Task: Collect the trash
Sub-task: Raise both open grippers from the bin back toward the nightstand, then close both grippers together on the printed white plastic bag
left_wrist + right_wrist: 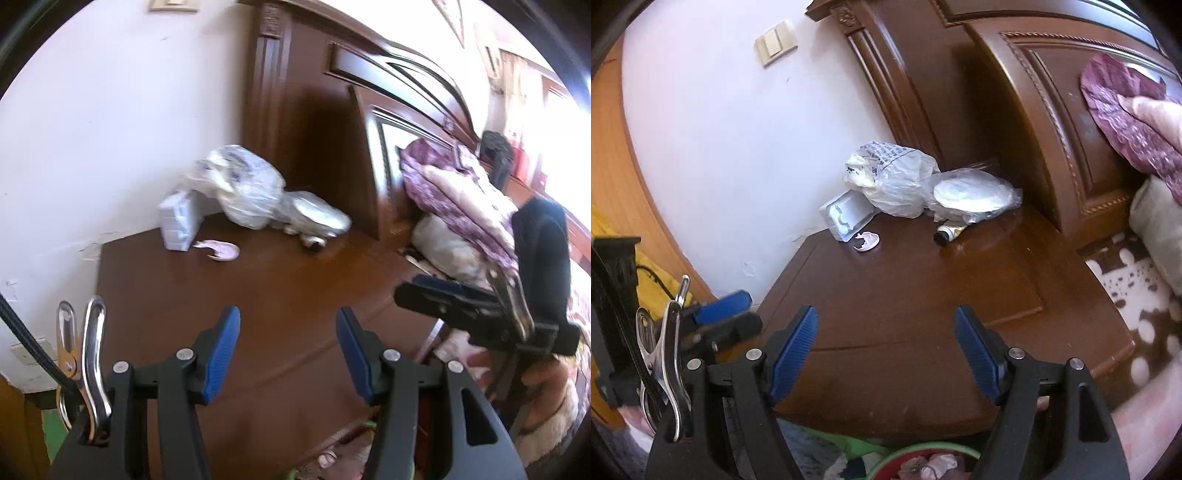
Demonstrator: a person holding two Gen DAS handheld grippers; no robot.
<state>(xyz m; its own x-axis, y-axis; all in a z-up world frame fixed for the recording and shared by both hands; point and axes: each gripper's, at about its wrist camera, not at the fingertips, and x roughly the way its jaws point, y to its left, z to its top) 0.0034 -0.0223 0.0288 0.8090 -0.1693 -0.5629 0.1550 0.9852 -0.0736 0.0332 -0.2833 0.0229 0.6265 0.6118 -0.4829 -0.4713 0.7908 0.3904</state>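
a dark wooden nightstand (923, 295) stands against a white wall (720, 129) bearing a beige light switch (776, 43), beside a carved headboard (1052, 110) and a purple patterned blanket (454, 199).

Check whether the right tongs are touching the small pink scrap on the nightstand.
Apart. The right wrist view shows the right tongs open and empty, with bare nightstand top between them and the pink scrap.

A glossy dark-brown table (908, 295) fills the frame's middle, a white wall (731, 122) with a beige switch (776, 43) at upper left, a carved wooden headboard (1027, 110) at right.
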